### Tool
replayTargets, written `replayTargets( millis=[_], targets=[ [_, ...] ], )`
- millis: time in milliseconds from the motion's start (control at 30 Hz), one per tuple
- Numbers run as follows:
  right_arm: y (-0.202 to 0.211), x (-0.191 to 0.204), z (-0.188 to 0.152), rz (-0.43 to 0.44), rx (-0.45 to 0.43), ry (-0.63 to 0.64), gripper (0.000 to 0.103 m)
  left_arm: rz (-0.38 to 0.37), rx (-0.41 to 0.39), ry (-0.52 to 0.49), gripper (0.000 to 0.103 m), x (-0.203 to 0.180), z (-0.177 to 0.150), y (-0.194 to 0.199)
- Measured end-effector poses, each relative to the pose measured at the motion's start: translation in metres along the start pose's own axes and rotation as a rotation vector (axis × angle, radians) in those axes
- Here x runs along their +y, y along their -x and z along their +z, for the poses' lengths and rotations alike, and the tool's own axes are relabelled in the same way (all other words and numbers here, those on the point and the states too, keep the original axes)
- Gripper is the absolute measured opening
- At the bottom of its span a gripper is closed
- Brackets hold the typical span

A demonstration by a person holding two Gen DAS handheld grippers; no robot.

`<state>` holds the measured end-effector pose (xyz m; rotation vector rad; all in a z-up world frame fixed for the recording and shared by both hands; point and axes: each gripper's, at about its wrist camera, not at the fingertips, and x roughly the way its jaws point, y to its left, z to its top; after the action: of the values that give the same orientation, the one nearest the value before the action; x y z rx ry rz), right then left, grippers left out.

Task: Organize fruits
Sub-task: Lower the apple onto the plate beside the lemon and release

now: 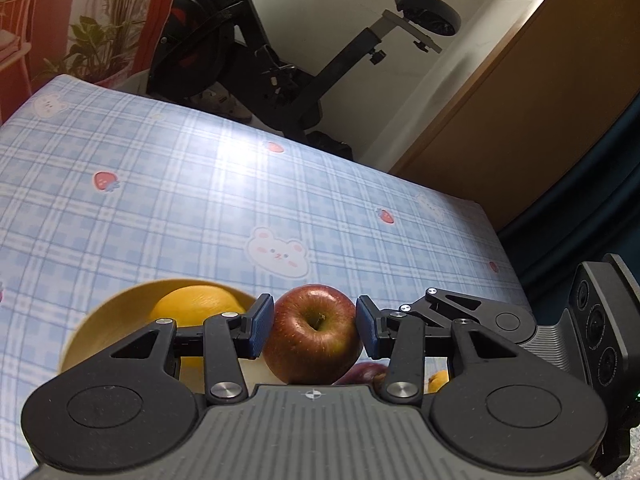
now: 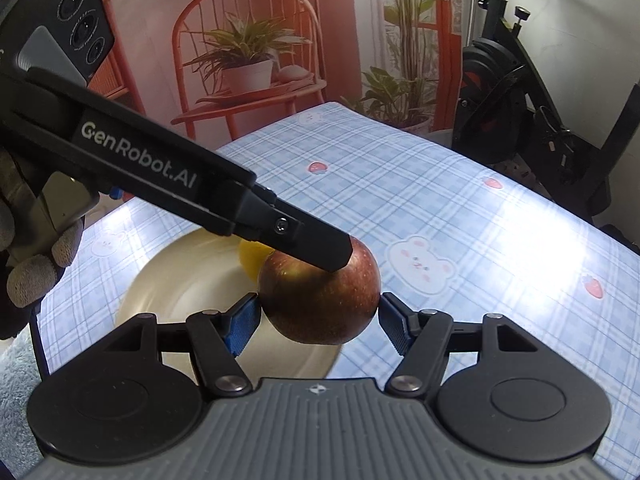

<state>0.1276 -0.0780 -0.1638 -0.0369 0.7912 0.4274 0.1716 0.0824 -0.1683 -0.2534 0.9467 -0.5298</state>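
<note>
My left gripper point(image 1: 315, 326) is shut on a red apple point(image 1: 314, 332), its blue pads pressed on both sides, held above the table by a yellow bowl point(image 1: 96, 328) with an orange point(image 1: 196, 306) in it. In the right wrist view my right gripper point(image 2: 320, 316) is shut on another red apple point(image 2: 320, 300) over a pale plate point(image 2: 180, 280). The left gripper's arm point(image 2: 180, 176) crosses that view and its finger tip touches the apple's top. A yellow fruit point(image 2: 250, 258) lies on the plate behind the apple.
The table point(image 1: 200, 184) has a blue checked cloth with bear and strawberry prints. More fruit point(image 1: 368, 374) shows under the left gripper. An exercise bike point(image 1: 256, 52) stands beyond the far edge. A backdrop with a chair and plants point(image 2: 248, 64) hangs behind.
</note>
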Motion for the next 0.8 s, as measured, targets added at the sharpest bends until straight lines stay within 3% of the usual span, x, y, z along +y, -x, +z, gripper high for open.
replayTargets(
  millis=[367, 667, 800],
  targets=[
    [-0.001, 0.030, 0.002, 0.045, 0.023, 0.026, 0.067, 0.016, -0.005, 0.011, 0.048, 0.011, -0.017, 0.027],
    [-0.032, 0.065, 0.009, 0.102, 0.036, 0.027, 0.067, 0.061, -0.009, 0.049, 0.048, 0.049, -0.030, 0.053],
    [-0.049, 0.078, 0.009, 0.081, 0.021, 0.031, 0.067, 0.077, -0.021, 0.064, 0.048, 0.065, -0.029, 0.055]
  ],
)
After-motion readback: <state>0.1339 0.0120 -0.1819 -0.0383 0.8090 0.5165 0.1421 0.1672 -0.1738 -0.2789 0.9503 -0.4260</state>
